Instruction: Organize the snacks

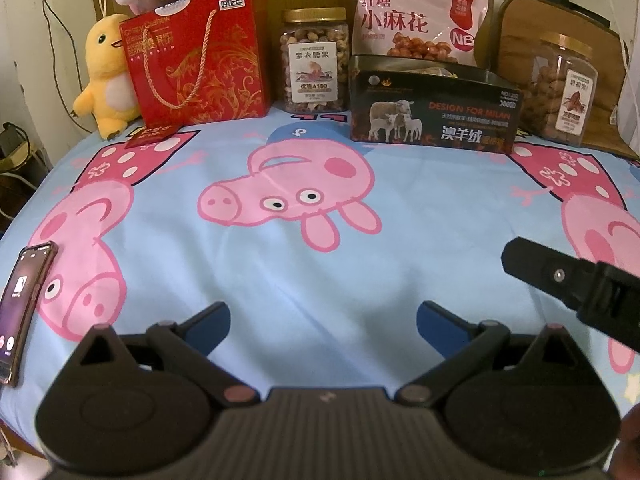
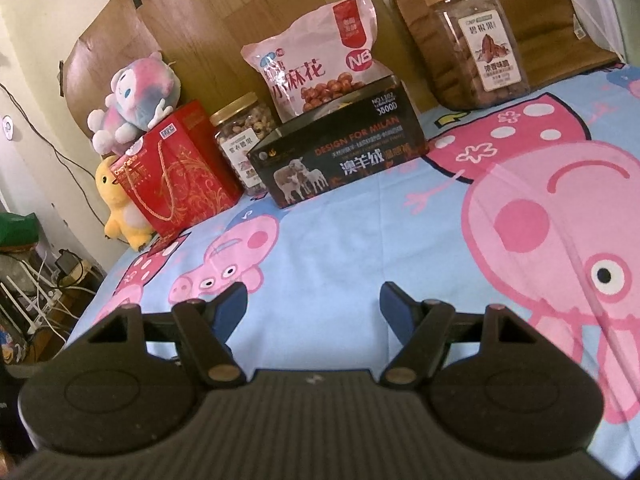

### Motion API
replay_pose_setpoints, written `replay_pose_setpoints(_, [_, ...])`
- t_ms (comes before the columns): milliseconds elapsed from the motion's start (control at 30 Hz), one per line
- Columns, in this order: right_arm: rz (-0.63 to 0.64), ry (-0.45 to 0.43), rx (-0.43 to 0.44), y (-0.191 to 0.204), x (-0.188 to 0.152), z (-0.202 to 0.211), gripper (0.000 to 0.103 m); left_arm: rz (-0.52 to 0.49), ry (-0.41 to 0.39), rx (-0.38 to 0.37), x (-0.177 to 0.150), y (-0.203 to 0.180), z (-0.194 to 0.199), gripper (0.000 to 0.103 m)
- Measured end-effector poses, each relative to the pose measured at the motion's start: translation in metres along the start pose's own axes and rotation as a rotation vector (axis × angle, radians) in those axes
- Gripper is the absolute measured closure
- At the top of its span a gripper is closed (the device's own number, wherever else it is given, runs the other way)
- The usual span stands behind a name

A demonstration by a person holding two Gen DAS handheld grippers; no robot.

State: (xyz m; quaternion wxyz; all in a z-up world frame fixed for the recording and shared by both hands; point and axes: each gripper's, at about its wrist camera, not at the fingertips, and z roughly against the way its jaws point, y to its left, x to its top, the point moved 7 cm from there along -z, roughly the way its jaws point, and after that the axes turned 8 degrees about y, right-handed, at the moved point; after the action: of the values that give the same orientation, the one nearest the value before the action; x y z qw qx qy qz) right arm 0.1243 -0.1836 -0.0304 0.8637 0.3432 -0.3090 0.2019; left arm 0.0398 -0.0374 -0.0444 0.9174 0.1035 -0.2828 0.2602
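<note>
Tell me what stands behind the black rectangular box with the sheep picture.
Behind the black rectangular box the pink plastic snack bag stands upright. Its lower part is hidden by the box, so its base cannot be seen.

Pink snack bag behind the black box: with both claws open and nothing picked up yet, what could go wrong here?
1. The pink snack bag stands propped behind the open black box; moving the box could tip it.
2. The phone lies near the bed edge beside the left claw; a sideways sweep might knock it off.
3. The jars stand on soft bedding, so a nudge may topple them.
</note>
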Motion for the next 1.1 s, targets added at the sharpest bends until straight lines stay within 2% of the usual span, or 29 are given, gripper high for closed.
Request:
replay_pose_setpoints(500, [0.0, -0.007, 0.001, 0.0, 0.001, 0.002, 0.028, -0.012, -0.007, 0.012, 0.001, 0.001, 0.001, 0.0])
replay_pose_setpoints(767, [0.008, 0.029, 0.005, 0.002, -0.003, -0.002, 0.027, -0.005, -0.014, 0.031, 0.002, 0.006, 0.001, 0.0])
replay_pose_setpoints(1100, [0.008, 0.023, -0.002, 0.003, -0.002, -0.001, 0.021, 0.01, -0.111, 0.155, 0.015, 0.025, 0.014, 0.0])
